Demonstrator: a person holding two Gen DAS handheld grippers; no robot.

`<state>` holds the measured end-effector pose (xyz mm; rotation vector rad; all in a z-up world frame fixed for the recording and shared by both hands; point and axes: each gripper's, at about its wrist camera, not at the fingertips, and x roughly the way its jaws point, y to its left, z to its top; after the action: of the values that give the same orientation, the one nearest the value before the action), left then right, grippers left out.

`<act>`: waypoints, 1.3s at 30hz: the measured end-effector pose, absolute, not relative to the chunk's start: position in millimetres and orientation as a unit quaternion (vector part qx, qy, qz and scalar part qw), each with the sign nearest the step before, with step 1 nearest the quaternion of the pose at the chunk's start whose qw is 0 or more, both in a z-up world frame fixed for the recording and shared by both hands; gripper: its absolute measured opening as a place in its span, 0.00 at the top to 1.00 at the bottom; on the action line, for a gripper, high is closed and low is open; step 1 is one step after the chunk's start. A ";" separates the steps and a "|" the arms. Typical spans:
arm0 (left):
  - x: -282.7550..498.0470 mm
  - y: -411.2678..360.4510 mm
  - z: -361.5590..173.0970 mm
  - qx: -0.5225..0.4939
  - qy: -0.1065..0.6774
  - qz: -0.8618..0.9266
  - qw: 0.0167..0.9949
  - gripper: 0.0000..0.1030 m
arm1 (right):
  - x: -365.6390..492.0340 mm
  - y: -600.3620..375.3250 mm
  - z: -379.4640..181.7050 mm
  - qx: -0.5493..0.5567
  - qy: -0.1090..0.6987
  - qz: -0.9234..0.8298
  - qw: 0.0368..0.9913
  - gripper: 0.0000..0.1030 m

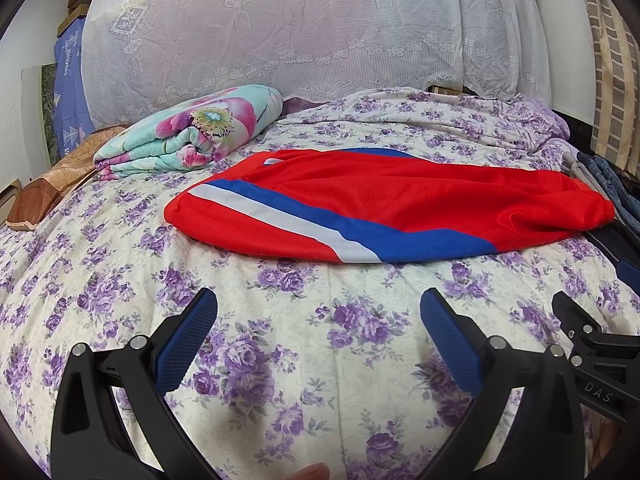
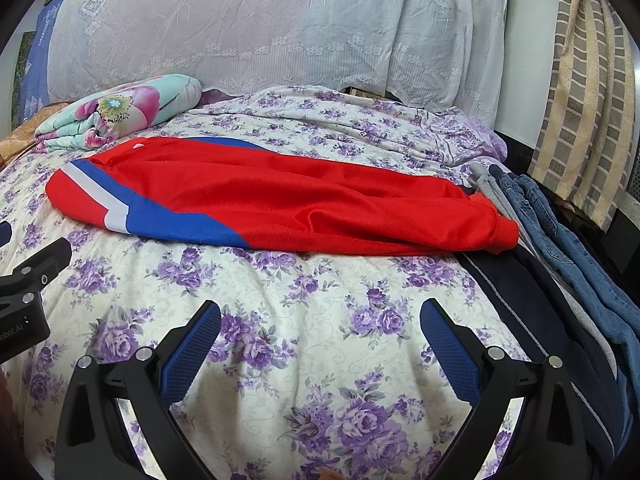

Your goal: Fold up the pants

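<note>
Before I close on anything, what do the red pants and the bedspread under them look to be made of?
Red pants: probably a thin synthetic knit, like sportswear polyester; they have a slight sheen and soft, smooth folds near the cuff. Bedspread: likely matte woven cotton or a cotton blend, printed with purple flowers, with fine wrinkles and no shine. Neither can be confirmed by sight alone.
</note>
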<state>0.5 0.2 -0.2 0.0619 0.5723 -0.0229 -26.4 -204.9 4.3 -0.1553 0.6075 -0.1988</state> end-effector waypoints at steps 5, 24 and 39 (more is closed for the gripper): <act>0.5 0.2 -0.2 0.030 0.282 -0.012 0.959 0.04 | -25.6 -205.8 6.4 -0.075 0.300 -0.098 0.946 0.03; -2.8 -10.9 3.6 0.030 0.280 -0.012 0.960 0.04 | -24.6 -204.1 4.0 -0.075 0.301 -0.097 0.946 0.03; -3.2 -11.5 3.5 0.030 0.279 -0.013 0.960 0.04 | -24.5 -203.2 4.2 -0.075 0.301 -0.096 0.946 0.03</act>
<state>-3.2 -11.5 3.5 0.0600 0.5648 -0.0254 -24.5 -203.2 4.2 -0.1526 0.6136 -0.1953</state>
